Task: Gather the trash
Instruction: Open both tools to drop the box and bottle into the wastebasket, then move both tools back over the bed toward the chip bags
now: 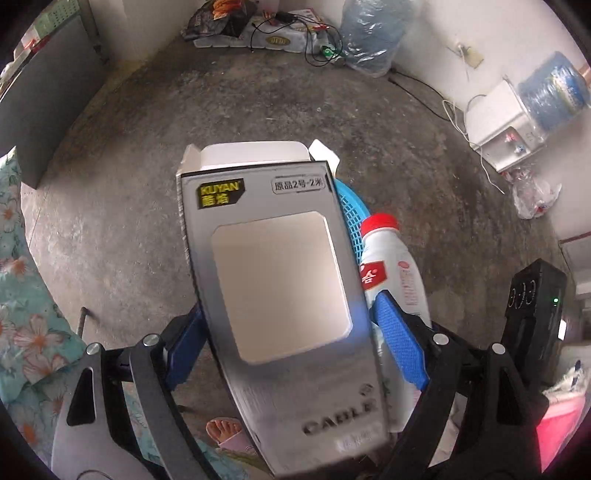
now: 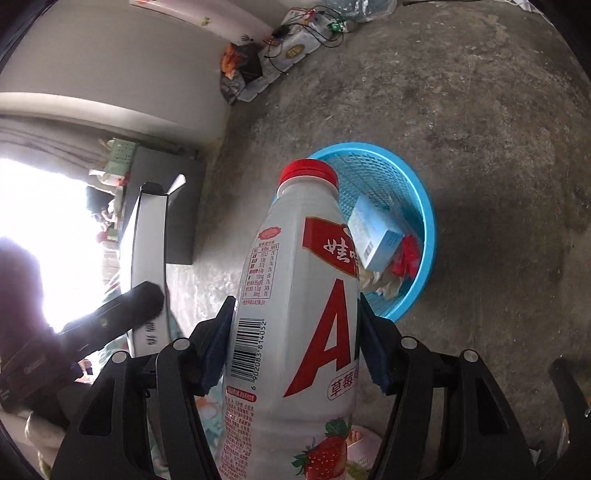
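My left gripper [image 1: 291,325] is shut on a grey cable box [image 1: 273,266] with its top flap open, held above the floor. My right gripper [image 2: 295,321] is shut on a white strawberry milk bottle [image 2: 295,295] with a red cap; the bottle also shows in the left wrist view [image 1: 391,258], beside the box. A blue plastic basket [image 2: 424,206] stands on the concrete floor just beyond the bottle, holding a small light-blue carton [image 2: 376,236], a red wrapper and crumpled paper. In the left wrist view only the basket's rim [image 1: 351,210] shows behind the box. The box also shows edge-on in the right wrist view [image 2: 147,258].
A wrapped water jug [image 1: 369,33] and a tray with cables [image 1: 273,37] stand by the far wall. A white dispenser [image 1: 502,125] and a crumpled plastic bag [image 1: 535,192] lie at the right. A floral cloth [image 1: 22,295] is at the left. A dark cabinet [image 2: 166,206] stands near the wall.
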